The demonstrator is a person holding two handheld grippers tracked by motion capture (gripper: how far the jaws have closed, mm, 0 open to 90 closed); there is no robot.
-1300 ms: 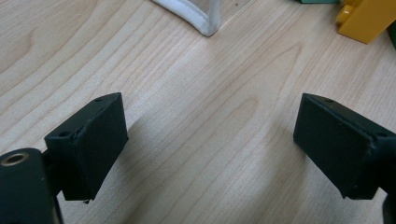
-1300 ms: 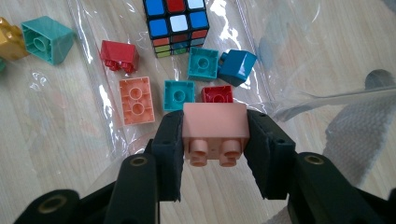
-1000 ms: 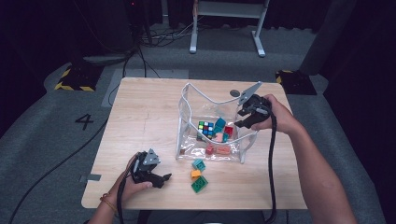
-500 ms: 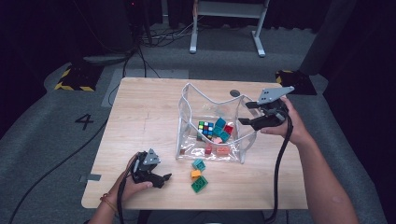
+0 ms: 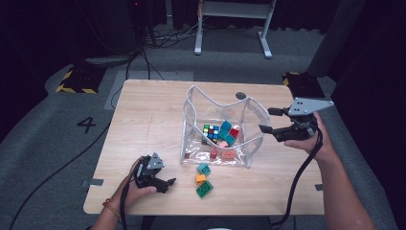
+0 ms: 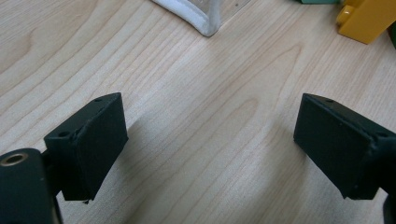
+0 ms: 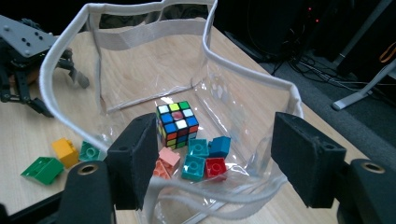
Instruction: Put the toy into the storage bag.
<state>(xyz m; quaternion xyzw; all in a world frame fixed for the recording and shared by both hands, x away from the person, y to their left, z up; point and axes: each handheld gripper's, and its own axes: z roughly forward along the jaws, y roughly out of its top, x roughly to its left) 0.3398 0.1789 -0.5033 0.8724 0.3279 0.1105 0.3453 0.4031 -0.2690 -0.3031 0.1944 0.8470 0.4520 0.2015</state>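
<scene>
A clear bag with white trim point(image 5: 185, 120) stands open in the middle of the table. It holds a colour cube point(image 5: 210, 132) and several bricks. My right gripper point(image 5: 266, 120) hangs just right of the bag, pointing at it. Its jaws have just been opening and are open, with nothing between them. Looking along its jaws, I see the cube point(image 7: 177, 122) through the bag's wall point(image 7: 56, 56). My left gripper point(image 5: 170, 184) rests on the table at the front left, open and empty point(image 6: 210, 140).
Three loose bricks lie in front of the bag: teal point(image 5: 204, 168), orange point(image 5: 200, 178) and green point(image 5: 205, 189). A small dark disc point(image 5: 241, 95) lies behind the bag. The table's right edge is close under my right hand.
My right gripper has drawn back to the right, away from the bag's right rim, and its jaws stand wider. The left gripper and the bag have stayed put.
</scene>
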